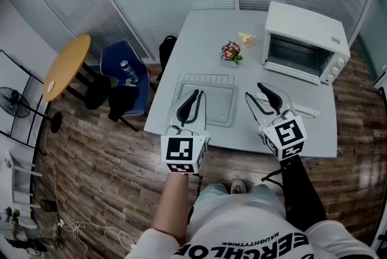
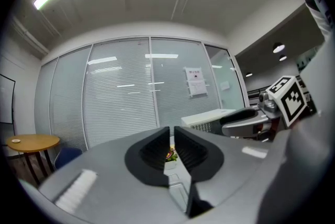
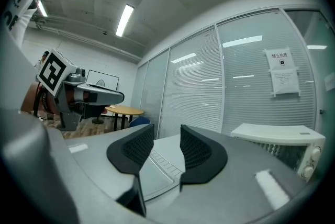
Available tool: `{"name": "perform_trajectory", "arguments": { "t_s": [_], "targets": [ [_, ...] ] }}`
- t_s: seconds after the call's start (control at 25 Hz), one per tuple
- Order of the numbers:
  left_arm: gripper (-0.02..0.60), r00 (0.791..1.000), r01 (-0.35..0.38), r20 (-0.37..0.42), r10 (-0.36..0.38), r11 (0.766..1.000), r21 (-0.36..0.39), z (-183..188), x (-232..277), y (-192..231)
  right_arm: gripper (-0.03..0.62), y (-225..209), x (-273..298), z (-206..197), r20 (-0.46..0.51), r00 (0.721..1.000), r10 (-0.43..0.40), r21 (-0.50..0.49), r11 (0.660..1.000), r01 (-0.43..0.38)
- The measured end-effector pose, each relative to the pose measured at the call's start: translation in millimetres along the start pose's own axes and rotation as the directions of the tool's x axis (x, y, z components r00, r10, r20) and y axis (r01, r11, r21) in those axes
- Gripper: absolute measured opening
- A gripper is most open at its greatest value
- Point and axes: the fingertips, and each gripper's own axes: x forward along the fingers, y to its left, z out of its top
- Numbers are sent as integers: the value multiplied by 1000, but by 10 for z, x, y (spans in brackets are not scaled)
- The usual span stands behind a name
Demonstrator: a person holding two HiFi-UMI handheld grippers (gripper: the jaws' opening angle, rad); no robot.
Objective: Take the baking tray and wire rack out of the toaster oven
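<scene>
The white toaster oven stands at the table's far right, and it also shows in the left gripper view and the right gripper view. The grey baking tray lies flat on the table in front of me. The wire rack sticks out at its far edge. My left gripper hovers over the tray's left part, its jaws a narrow gap apart with nothing between them. My right gripper is just right of the tray, open wide and empty.
A small bunch of flowers and a yellow item sit left of the oven. A white strip lies on the table by the right gripper. Off the table's left are a blue chair, a round wooden table and a fan.
</scene>
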Motion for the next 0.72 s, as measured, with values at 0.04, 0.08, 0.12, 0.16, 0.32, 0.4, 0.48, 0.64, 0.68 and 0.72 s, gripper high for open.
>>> {"name": "perform_trajectory", "arguments": {
  "t_s": [0.04, 0.08, 0.12, 0.16, 0.32, 0.4, 0.48, 0.64, 0.68, 0.72],
  "targets": [
    [59, 1000, 5, 2, -5, 1000, -1, 0, -3, -7, 112, 0, -13, 14, 5, 1000, -4, -1, 1000, 4],
    [57, 1000, 8, 3, -8, 1000, -4, -6, -4, -11, 2, -5, -28, 27, 12, 1000, -10, 0, 1000, 10],
    [57, 1000, 8, 1, -8, 1000, -8, -16, -4, -11, 2, -9, -42, 36, 17, 1000, -13, 2, 1000, 13],
    [57, 1000, 6, -1, -6, 1000, -11, -25, -4, -7, 1, -10, -53, 41, 21, 1000, -15, 2, 1000, 15],
    [57, 1000, -8, 1, 8, 1000, -14, -37, -18, 33, 2, -4, -71, 31, 20, 1000, -21, -9, 1000, 21],
    [57, 1000, -7, 1, 7, 1000, -17, -40, -17, 44, 2, -6, -71, 30, 18, 1000, -24, -11, 1000, 24],
    [57, 1000, -5, 1, 5, 1000, -20, -42, -18, 51, 2, -9, -71, 45, 20, 999, -27, -13, 1000, 27],
    [57, 1000, -7, 6, 7, 1000, -21, -21, -26, 68, 2, -15, -68, 78, 25, 999, -33, -16, 999, 34],
    [57, 1000, -9, 9, 9, 1000, -22, -14, -24, 74, 2, -20, -64, 77, 24, 999, -36, -15, 999, 36],
    [57, 1000, -11, 12, 11, 1000, -25, -9, -25, 82, 2, -24, -58, 74, 22, 999, -38, -14, 999, 38]
  ]
}}
